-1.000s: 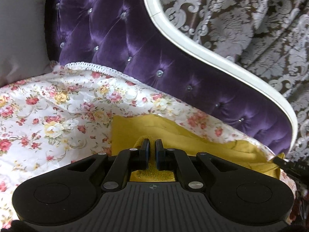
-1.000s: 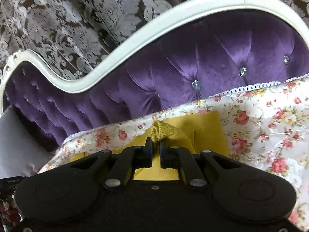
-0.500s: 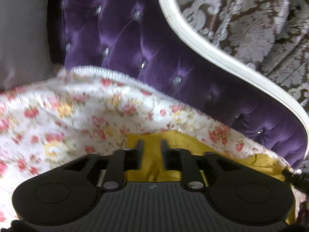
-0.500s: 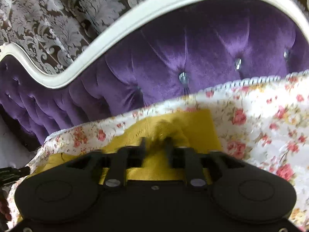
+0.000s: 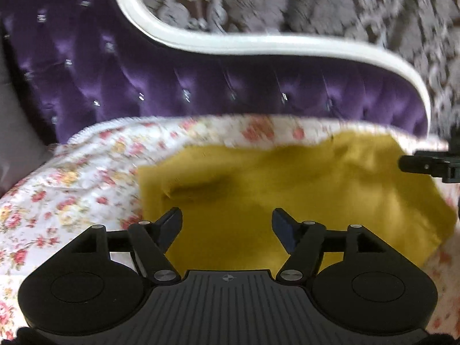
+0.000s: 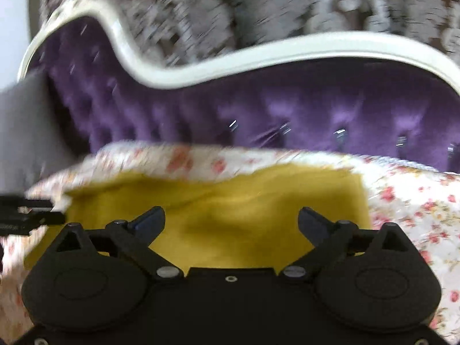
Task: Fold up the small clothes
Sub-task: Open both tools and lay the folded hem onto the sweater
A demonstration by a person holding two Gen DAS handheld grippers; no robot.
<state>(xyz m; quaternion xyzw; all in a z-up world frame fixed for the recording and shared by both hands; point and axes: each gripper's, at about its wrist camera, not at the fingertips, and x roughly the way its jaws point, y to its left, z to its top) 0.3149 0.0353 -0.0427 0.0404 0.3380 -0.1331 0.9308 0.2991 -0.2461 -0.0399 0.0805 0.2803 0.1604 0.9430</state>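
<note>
Your mustard-yellow knit garment [image 5: 287, 189] lies flat on the white bedspread printed with small red and yellow flowers [image 5: 72, 189], its long axis running left to right across both wrist views, parallel to the headboard behind it. It sits near the bedspread's far edge, with a few soft creases. Your left tongs [image 5: 227, 222] have just been opening and now stand apart above the cloth, nothing pinched between them. Your right tongs [image 6: 231, 221] have likewise just been opening and stand spread wide, clear of the fabric. The tufted purple velvet headboard with a curved white frame [image 5: 201, 86] rises behind the bed, and brown-and-grey damask wallpaper [image 5: 330, 5] covers the wall. Both views are motion-blurred.
</note>
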